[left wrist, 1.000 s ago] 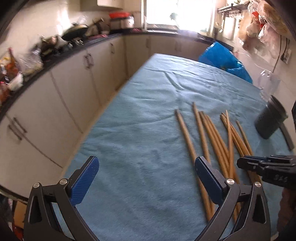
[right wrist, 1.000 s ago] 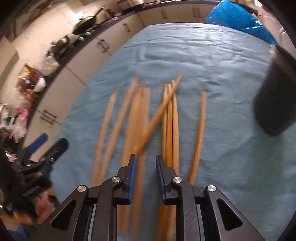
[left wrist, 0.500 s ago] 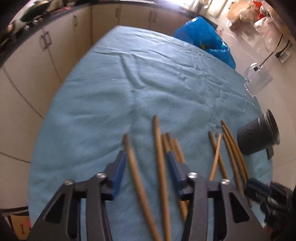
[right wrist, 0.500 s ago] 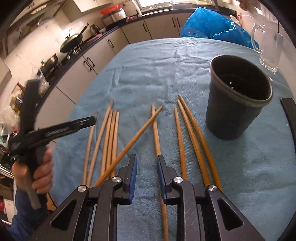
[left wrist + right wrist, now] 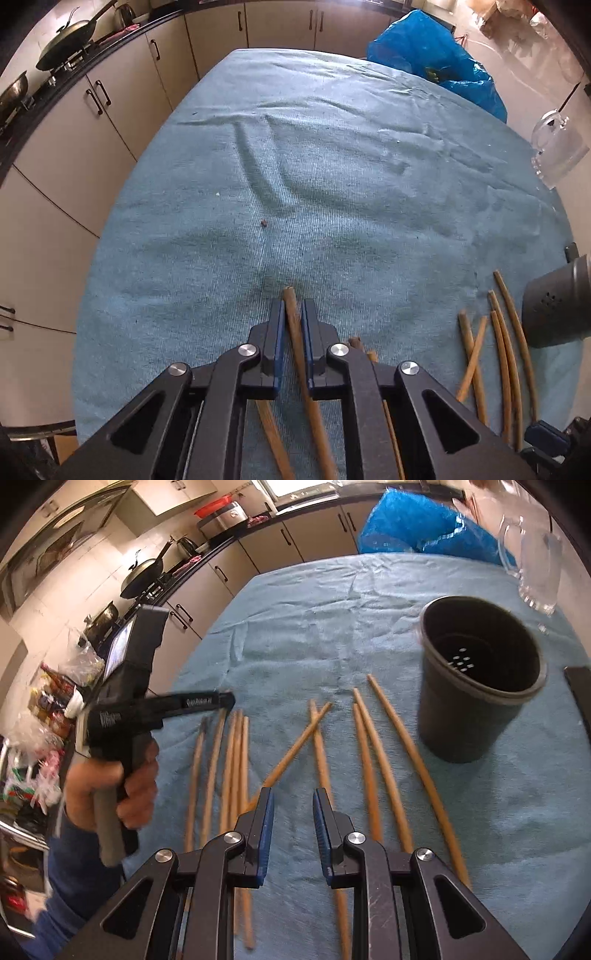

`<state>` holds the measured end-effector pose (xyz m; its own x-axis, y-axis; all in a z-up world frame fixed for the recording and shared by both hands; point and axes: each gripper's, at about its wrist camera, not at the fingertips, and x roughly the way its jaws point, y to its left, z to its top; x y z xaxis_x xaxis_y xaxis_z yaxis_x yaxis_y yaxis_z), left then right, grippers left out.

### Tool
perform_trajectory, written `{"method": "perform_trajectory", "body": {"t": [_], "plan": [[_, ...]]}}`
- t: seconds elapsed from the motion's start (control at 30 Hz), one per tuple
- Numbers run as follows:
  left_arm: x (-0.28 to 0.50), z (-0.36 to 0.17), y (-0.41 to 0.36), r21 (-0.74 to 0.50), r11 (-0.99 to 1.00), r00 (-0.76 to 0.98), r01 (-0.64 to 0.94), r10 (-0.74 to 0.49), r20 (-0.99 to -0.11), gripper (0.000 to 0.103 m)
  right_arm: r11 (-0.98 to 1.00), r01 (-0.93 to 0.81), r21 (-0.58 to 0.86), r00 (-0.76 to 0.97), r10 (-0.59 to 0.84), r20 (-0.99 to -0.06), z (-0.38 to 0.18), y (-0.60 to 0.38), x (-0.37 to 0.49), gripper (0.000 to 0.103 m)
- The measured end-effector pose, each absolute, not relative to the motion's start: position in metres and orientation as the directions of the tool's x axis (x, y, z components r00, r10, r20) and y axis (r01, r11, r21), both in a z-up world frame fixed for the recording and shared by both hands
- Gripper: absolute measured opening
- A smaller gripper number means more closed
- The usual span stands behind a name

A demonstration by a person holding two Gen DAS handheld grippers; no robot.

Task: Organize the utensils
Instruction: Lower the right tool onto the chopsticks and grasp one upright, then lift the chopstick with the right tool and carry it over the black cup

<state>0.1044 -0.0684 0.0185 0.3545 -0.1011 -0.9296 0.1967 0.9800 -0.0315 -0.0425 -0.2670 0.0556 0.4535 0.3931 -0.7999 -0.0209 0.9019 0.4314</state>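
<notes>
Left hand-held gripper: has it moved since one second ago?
Yes. The left hand-held gripper moved right toward the black cup and closed on a chopstick.

Home kitchen: cabinets [image 5: 122, 99], wok [image 5: 142, 576] on stove.

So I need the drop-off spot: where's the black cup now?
Right wrist view, upper right: the black cup stands upright on the blue cloth, right of the chopsticks.
</notes>
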Motion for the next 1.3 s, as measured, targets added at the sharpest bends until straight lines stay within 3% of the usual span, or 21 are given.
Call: {"method": "perform_trajectory", "body": {"t": [0.3,0.57,0.6,0.73,1.03,1.3], "plan": [[0.106,0.018,-0.051,-0.114,0.976,0.335,0.186,-0.172,-0.926,0.007,0.864,0.132,0.486,0.334,0.422,-0.843,0.023,-0.247,0.015,0.023],[0.108,0.018,-0.050,-0.131,0.970,0.342,0.205,-0.197,-0.919,0.007,0.888,0.223,0.402,0.286,0.334,-0.898,0.003,-0.247,0.042,0.022],[0.109,0.018,-0.050,-0.134,0.969,0.343,0.205,-0.200,-0.918,0.007,0.896,0.218,0.388,0.286,0.321,-0.903,0.004,-0.245,0.046,0.014],[0.107,0.020,-0.046,-0.166,0.964,0.350,0.206,-0.231,-0.908,0.007,0.906,0.171,0.387,0.315,0.322,-0.893,0.006,-0.245,0.054,0.008],[0.051,0.100,-0.030,-0.210,0.948,0.545,0.238,-0.310,-0.779,0.006,0.882,-0.005,0.471,0.574,0.388,-0.721,0.088,-0.254,-0.001,0.007],[-0.017,0.162,-0.027,-0.158,0.961,0.730,0.228,-0.276,-0.625,0.006,0.895,-0.117,0.431,0.779,0.352,-0.519,0.145,-0.258,-0.071,0.007]]}}
